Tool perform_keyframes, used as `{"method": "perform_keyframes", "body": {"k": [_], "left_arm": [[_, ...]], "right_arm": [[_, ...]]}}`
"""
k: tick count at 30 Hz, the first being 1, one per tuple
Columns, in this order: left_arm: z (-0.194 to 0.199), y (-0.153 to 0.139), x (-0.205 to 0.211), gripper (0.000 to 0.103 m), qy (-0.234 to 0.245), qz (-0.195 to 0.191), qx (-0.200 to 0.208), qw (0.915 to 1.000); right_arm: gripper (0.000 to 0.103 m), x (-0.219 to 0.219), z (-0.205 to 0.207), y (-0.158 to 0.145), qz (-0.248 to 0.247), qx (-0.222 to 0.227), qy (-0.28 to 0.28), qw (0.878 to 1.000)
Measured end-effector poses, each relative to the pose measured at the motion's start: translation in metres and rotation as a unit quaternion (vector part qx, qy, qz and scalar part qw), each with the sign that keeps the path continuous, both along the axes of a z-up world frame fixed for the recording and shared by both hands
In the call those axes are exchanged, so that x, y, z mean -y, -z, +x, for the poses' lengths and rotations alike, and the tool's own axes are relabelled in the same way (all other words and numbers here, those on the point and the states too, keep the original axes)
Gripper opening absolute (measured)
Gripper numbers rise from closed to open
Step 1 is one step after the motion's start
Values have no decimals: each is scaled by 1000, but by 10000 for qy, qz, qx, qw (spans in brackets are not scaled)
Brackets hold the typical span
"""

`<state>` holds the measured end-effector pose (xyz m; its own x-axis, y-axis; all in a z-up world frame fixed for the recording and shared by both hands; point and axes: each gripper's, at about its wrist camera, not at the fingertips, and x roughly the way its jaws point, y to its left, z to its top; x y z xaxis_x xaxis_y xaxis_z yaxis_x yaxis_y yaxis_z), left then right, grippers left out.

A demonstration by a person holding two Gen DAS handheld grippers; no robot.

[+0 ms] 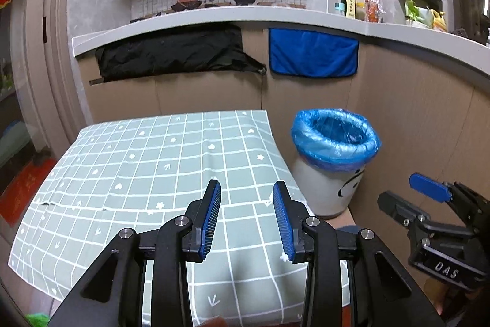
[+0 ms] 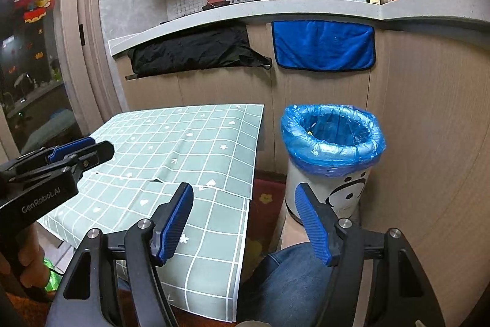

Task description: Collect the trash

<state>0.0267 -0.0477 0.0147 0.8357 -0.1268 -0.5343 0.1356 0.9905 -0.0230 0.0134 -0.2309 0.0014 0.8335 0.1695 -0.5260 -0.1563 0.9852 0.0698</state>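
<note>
A white panda-print trash bin [image 1: 330,189] with a blue liner bag [image 1: 335,134] stands on the floor right of the table; it also shows in the right wrist view [image 2: 329,195]. My left gripper [image 1: 246,198] is open and empty above the green checked tablecloth [image 1: 147,161]. My right gripper [image 2: 245,204] is open and empty, held past the table's right edge, in front of the bin. It also shows from the side in the left wrist view [image 1: 428,192]. The left gripper shows at the left of the right wrist view [image 2: 82,150]. I see no trash on the cloth.
A counter [image 1: 214,16] runs along the back wall with bottles [image 1: 372,2] on it. A black cloth [image 1: 174,54] and a blue towel [image 1: 312,54] hang below it. A person's jeans-clad leg [image 2: 284,281] is below my right gripper.
</note>
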Motion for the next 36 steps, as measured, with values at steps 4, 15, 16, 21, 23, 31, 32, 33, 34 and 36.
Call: {"method": "perform_keyframes", "body": {"k": [4,15,16,21,23,31,32,33,34,36], "left_arm": [[-3,7,-3,37,-32,-8,-168,9999],[-6,7,-6,37,-56,-109,-143,9998],[-7,7,-6,37,-48,-111,-135,9998],[-8,6,-7,37,-38,-120,-119,9998],[-8,6,-7,37,-43,-122,-121,9998],[-10,4,-5,37,-32,-135,-94,9999],[-10,4,-5,37,-33,-134,-94,9999],[-10,4,-6,37,-26,-135,-95,9999],[-11,4,-6,37,-26,-134,-92,9999],[-11,3,-6,37,-9,-142,-85,9999]], "right_arm": [[66,-2,-2,-2,-23,48,-13,10000],[67,-3,-3,-1,-29,57,3,10000],[67,-3,-3,-1,-28,55,2,10000],[67,-4,-4,-1,-55,54,2,10000],[67,-5,-5,-1,-59,62,5,10000],[68,-5,-6,-2,-56,64,12,10000],[68,-5,-6,-2,-54,67,13,10000],[68,-5,-6,-3,-52,74,18,10000],[68,-5,-6,-3,-46,79,19,10000],[68,-4,-5,-4,-39,78,31,10000]]}}
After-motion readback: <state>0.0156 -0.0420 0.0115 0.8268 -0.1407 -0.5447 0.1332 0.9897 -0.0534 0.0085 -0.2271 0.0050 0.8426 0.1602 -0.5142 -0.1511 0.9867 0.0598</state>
